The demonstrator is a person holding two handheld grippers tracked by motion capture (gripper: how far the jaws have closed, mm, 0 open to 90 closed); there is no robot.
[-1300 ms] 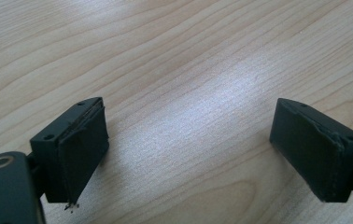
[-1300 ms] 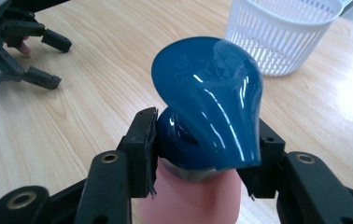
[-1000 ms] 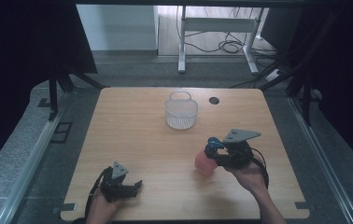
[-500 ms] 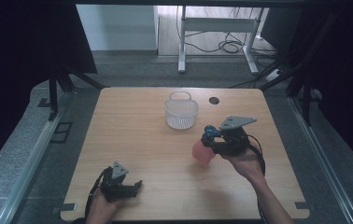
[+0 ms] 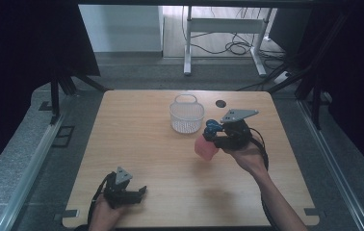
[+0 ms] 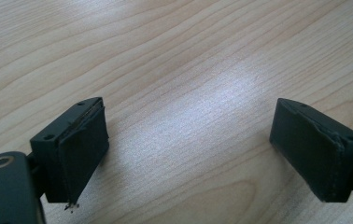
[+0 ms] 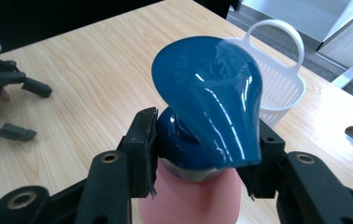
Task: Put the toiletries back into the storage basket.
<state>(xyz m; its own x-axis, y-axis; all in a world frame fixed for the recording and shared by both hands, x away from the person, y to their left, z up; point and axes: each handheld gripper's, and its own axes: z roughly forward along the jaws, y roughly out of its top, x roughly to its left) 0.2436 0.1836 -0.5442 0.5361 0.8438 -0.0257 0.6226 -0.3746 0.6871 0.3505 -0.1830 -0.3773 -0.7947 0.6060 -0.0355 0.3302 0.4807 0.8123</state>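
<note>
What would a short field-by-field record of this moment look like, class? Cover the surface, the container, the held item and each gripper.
surface: wooden table
container: white basket, upright at the table's far side
held item: pink bottle with blue pump top, lifted near the basket
right gripper: shut on the bottle's neck
left gripper: open, low over bare wood at the near edge
</note>
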